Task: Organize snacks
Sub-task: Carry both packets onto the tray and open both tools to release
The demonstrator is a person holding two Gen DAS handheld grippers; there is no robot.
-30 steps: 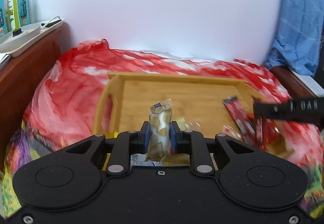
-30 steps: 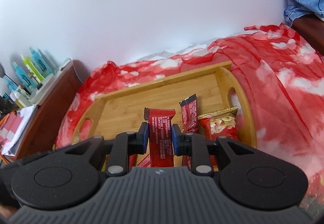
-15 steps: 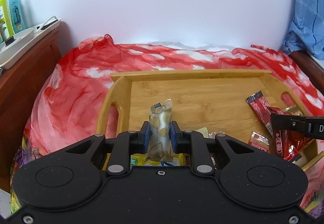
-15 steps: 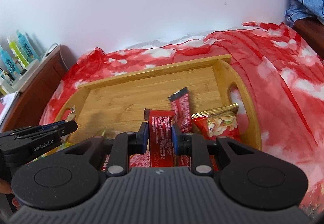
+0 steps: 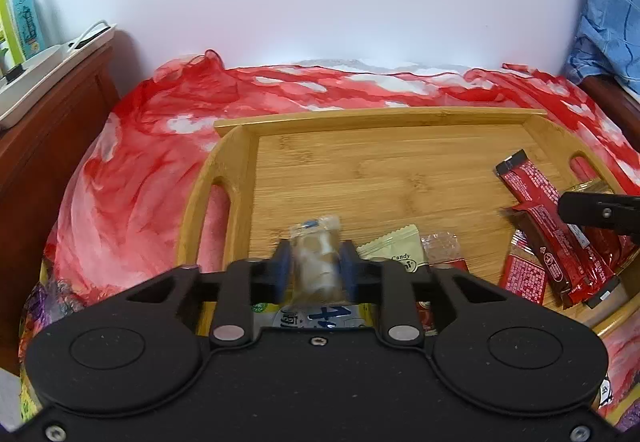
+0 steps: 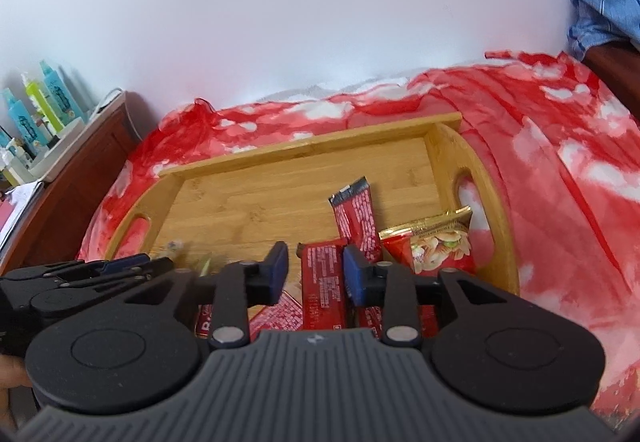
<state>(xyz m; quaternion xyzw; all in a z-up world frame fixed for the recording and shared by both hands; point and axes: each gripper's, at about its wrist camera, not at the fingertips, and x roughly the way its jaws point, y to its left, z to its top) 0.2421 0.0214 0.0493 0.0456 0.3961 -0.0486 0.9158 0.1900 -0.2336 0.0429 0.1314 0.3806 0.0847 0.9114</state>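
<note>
Both grippers over bamboo tray point(image 5: 400, 118), dropping snacks.
Left gripper point(image 5: 314, 268): pads spread wide, gold snack point(image 5: 318, 262) loose btw them, blurred, long axis upright, lower centre of frame. Right gripper point(image 6: 314, 268): wide apart too, red bar point(image 6: 322, 282) btw pads w/ gaps, lower end hidden; contact w/ tray unclear.

The bamboo tray point(image 5: 384, 170) shows a smooth, matt wood grain. The red snack bar wrappers point(image 6: 357, 218) are glossy plastic film. The red-and-white cloth point(image 5: 140, 170) is thin and sheer.
</note>
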